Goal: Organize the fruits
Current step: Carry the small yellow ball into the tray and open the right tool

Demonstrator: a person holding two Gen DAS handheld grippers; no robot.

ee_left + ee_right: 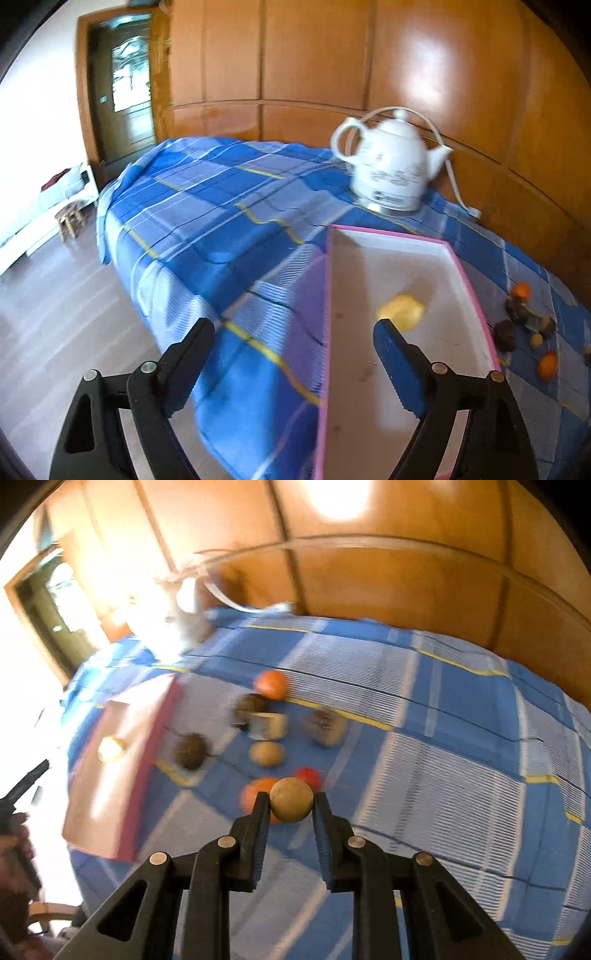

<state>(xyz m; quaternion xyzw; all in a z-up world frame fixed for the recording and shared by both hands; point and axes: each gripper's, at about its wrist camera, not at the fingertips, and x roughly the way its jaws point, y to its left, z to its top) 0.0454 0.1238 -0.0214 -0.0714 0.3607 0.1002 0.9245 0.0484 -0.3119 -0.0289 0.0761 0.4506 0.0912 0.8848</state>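
My right gripper [291,800] is shut on a small round tan fruit [290,800], held above the blue checked cloth. Below it lie an orange fruit [255,794] and a red one [309,777], and farther off another tan fruit [266,753], dark spiky fruits [192,751] and an orange one [271,683]. My left gripper [295,332] stands open and empty over the left edge of a pink-rimmed white box [369,369]. A yellow fruit [400,310] lies inside the box, just past the right fingertip. The same box [110,775] shows at the left of the right wrist view.
A white kettle [388,170] with a cord stands at the back of the table against wooden cupboard doors. Loose fruits [524,317] lie right of the box. A small metal cup [267,725] stands among the fruits. The table's left edge drops to the floor [55,314].
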